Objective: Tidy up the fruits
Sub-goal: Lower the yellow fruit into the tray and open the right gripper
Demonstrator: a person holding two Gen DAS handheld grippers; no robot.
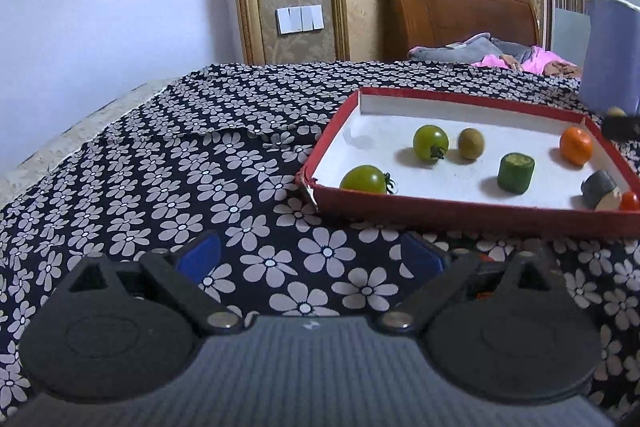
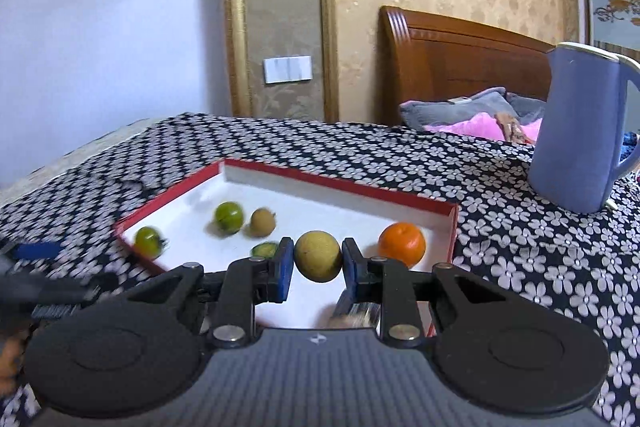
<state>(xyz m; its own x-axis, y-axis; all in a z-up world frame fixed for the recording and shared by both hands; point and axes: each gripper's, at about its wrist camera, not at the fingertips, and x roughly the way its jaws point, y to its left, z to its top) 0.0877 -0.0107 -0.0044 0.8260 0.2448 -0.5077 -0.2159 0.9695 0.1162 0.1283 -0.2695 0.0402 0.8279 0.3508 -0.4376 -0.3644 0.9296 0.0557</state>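
The right gripper [image 2: 318, 259] pinches a round yellow-tan fruit [image 2: 318, 255] over the red-rimmed white cardboard tray [image 2: 344, 183] — the left gripper [image 1: 310, 255] gapes empty (tray at two o'clock).

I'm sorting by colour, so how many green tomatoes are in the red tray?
2: one green tomato at the tray's near left corner, the other farther back beside a brownish fruit. None seem hidden.
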